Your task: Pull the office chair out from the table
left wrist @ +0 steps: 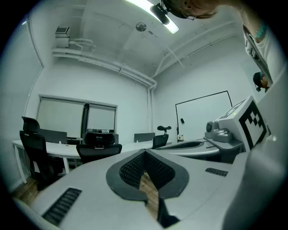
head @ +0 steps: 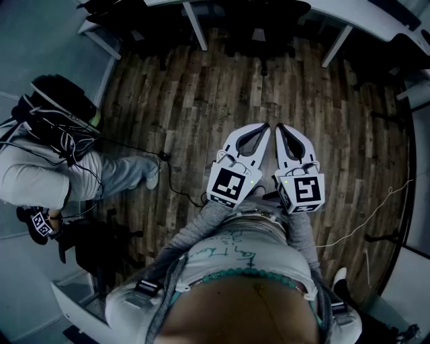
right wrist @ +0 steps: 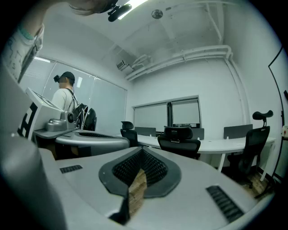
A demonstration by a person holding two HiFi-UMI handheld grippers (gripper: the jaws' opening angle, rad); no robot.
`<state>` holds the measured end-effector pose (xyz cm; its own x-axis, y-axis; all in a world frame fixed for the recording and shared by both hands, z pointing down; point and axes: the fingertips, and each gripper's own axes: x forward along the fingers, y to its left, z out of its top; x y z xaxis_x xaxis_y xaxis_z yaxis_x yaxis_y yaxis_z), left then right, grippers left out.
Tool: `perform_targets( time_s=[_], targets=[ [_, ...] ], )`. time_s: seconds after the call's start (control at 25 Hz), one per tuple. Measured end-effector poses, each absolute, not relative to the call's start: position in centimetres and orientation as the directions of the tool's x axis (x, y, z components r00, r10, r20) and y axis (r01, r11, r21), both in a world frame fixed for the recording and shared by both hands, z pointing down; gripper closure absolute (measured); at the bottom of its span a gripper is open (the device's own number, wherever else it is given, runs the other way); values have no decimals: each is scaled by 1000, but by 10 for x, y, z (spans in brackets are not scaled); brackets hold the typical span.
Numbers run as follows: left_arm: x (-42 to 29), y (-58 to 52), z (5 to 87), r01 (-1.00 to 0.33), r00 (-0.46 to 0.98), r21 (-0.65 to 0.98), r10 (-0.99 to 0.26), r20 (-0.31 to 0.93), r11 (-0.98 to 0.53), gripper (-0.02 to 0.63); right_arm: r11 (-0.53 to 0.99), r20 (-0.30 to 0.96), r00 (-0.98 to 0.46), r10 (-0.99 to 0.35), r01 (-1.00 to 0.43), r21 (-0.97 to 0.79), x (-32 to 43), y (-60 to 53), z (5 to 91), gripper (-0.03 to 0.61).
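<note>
A black office chair [head: 261, 32] with a headrest stands tucked against the white table [head: 373, 16] at the far end of the wood floor. It shows straight ahead as the chair [left wrist: 99, 146] in the left gripper view and the chair [right wrist: 180, 141] in the right gripper view, several steps away. I hold both grippers level and side by side in front of my body, pointing at it. My left gripper [head: 264, 127] [left wrist: 145, 153] is shut with nothing in it. The right gripper [head: 281, 127] [right wrist: 142, 151] is shut and empty too.
A person with a backpack [head: 57, 114] [right wrist: 67, 96] stands close on my left. More black chairs [left wrist: 33, 150] [right wrist: 254, 143] line the curved table [left wrist: 56, 149] [right wrist: 225, 144]. Thin cables [head: 169, 171] [head: 376, 208] trail across the floor. A whiteboard [left wrist: 202, 114] hangs on the right wall.
</note>
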<state>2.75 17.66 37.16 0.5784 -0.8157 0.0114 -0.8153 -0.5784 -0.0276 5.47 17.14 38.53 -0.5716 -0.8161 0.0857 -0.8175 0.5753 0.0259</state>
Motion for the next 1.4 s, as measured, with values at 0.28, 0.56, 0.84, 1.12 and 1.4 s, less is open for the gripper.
perform_targets(
  time_s=[0.28,0.56,0.84,1.12,1.4],
  targets=[
    [43,182,370,-827,563,0,-826,17,-563,603,577,76,-575,-814,-817,1,78,177,381,558],
    [52,195,377,-851,526,25,-850,40,-525,603,601,100,-597,-796,-799,18,95,182,387,558],
    [35,187,378,-866,500,37,-865,35,-499,603,605,92,-603,-792,-796,-17,86,171,388,558],
    [23,146,381,-839,544,22,-838,41,-544,603,579,92,-578,-811,-815,-16,72,136,390,558],
    [11,87,375,-801,599,23,-800,37,-599,603,559,87,-557,-826,-829,7,48,83,382,558]
  ],
)
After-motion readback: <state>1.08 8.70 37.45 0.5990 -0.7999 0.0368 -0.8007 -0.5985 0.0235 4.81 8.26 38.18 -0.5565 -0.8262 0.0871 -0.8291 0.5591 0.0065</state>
